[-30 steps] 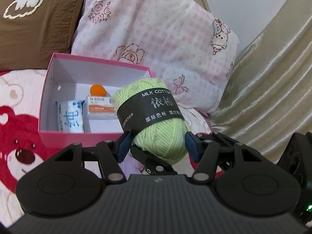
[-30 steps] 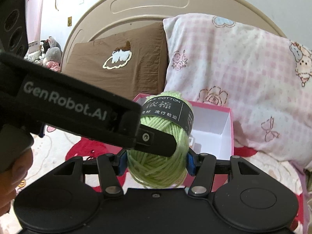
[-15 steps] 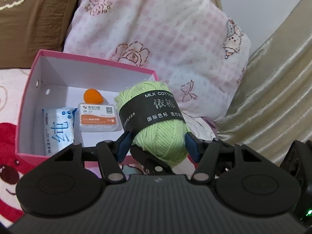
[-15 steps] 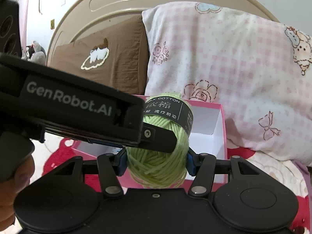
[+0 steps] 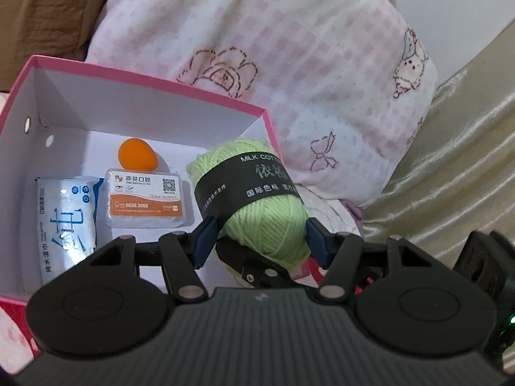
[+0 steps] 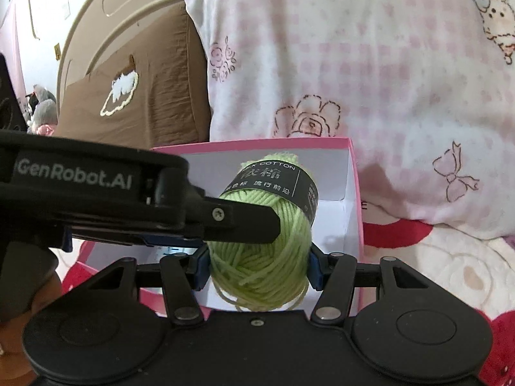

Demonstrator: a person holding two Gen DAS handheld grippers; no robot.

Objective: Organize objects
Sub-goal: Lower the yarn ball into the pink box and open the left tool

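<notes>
Gripping green yarn ball [image 5: 267, 225] from both sides: left gripper [image 5: 260, 236] blue pads [image 5: 203, 236] pressed into the skein's lower end, right gripper [image 6: 254, 265] pads [image 6: 200, 265] pinching the same end from the other direction. Both sets of fingers clamped on yarn, none spread. Crossing under the ball in left wrist view: one black finger of the right gripper. Crossing over the ball in right wrist view: left gripper body with "GenRobot.AI" lettering, its finger tip touching the yarn.

Black paper band [image 5: 244, 186] around skein middle, printed "MILK COTTON" plus Chinese text. Loose strands hanging at the near end in right wrist view.

Ball held above the right part of pink box [image 5: 138, 77], white inside, lid off. Cannot tell whether yarn touches the box floor.

Lying in box, left of yarn: clear card case [image 5: 146, 201] with orange-and-white card, QR code on top; orange egg-shaped piece [image 5: 136, 154] just behind it; white-blue tissue pack [image 5: 66, 222] beside the case, near left wall.

Sitting behind box: pink checked pillow [image 6: 370, 64], brown pillow [image 6: 135, 90] to its left, beige headboard [image 6: 128, 6] behind both. Under box: red-and-white bear-print blanket [image 6: 450, 263].
</notes>
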